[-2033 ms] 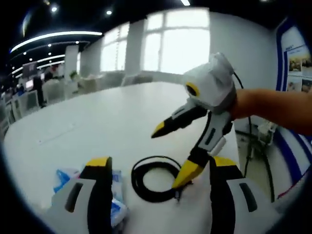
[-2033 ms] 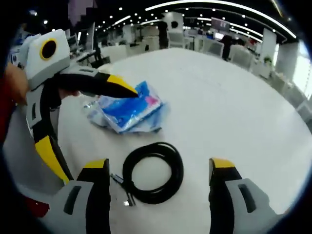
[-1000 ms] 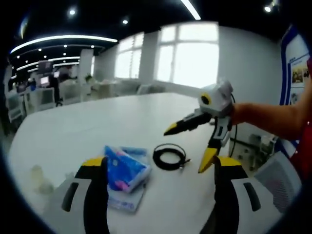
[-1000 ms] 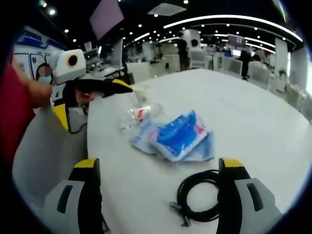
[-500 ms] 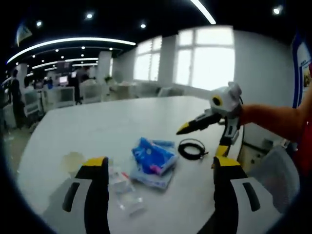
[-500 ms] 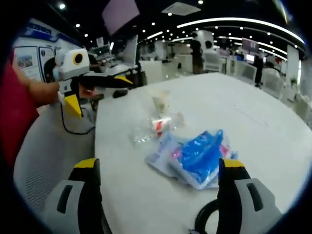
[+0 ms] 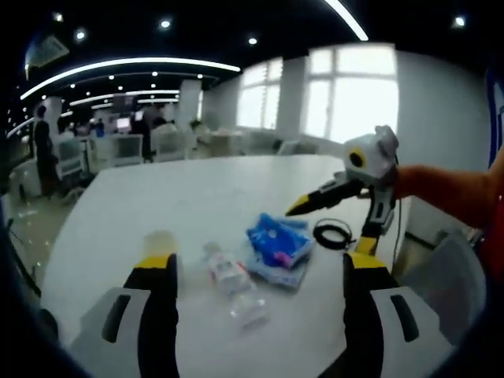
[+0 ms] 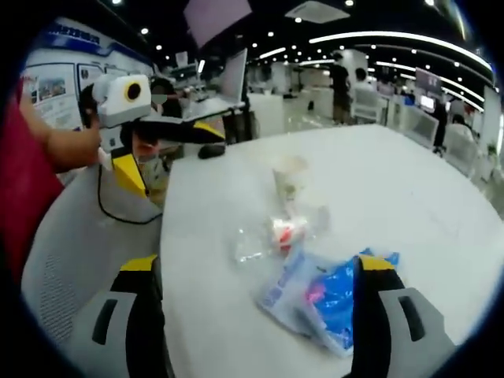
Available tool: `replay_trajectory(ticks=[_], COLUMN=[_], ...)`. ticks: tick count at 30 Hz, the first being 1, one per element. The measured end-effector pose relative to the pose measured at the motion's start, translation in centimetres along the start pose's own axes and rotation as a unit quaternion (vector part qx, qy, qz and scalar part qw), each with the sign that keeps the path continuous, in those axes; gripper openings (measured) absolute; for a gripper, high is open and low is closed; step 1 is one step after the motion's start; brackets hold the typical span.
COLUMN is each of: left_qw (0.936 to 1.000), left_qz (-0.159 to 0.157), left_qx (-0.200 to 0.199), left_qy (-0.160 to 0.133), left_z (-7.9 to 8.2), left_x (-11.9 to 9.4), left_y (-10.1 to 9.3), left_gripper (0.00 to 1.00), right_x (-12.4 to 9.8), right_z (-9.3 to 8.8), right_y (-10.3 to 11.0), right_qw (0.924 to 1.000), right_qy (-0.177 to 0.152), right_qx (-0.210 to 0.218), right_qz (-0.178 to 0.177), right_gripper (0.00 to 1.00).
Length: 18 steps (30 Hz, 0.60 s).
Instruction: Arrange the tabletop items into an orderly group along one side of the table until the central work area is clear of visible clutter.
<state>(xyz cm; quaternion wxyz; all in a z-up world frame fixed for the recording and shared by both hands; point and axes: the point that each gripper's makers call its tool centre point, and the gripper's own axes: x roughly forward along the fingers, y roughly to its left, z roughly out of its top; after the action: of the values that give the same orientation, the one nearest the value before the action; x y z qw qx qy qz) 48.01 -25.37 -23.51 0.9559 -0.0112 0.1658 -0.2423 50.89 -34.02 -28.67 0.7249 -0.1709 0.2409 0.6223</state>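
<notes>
On the white table [image 7: 118, 205] lie a blue packet [image 7: 277, 244], a coiled black cable [image 7: 340, 228], a clear plastic item with a red patch [image 7: 232, 287] and a pale translucent cup [image 7: 160, 240]. My left gripper [image 7: 257, 264] is open above the near edge, nothing between its jaws. The right gripper [image 7: 331, 226] comes in from the right, open, hovering by the cable. In the right gripper view, my right gripper [image 8: 258, 264] is open over the blue packet [image 8: 331, 303] and the clear item [image 8: 279, 232]. The cup [image 8: 290, 175] stands farther off. The left gripper [image 8: 169, 153] hangs open past the table's edge.
Grey mesh chairs [image 8: 71, 260] [image 7: 445, 276] stand close to the table's edge. A dark small object [image 8: 211, 150] lies near the far corner, beside a laptop [image 8: 228, 79]. A black cord [image 8: 118, 213] hangs from the left gripper. Office desks and people fill the background.
Both cameras have pulled back from the items and swung. The clear item and the cup have come into view, and the cable has left the right gripper view. Both grippers stayed open.
</notes>
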Motion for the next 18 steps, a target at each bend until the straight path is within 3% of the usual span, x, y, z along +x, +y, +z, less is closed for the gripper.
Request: replay_trajectory(ticks=[8,14,18], left_qw=[0.9993,0.9957,0.9939], left_qz=[0.01,0.027,0.032], left_qx=[0.007,0.016,0.016], left_qy=[0.034,0.087,0.105], left_z=[-1.1,-2.9,-3.9], left_x=[2.2,4.9,6.3], left_y=[0.1,0.3,0.5], left_gripper=[0.81,0.8,0.78], right_x=[0.8,0.9,0.9], right_z=[0.0,-0.1,-0.6], right_y=[0.3,-0.2,-0.7], right_qw=[0.9998,0.9997,0.9996], right_qy=[0.01,0.011,0.013], right_qx=[-0.012,-0.016,-0.014], right_qz=[0.015,0.018,0.019], right_gripper=[0.99,0.99,0.99])
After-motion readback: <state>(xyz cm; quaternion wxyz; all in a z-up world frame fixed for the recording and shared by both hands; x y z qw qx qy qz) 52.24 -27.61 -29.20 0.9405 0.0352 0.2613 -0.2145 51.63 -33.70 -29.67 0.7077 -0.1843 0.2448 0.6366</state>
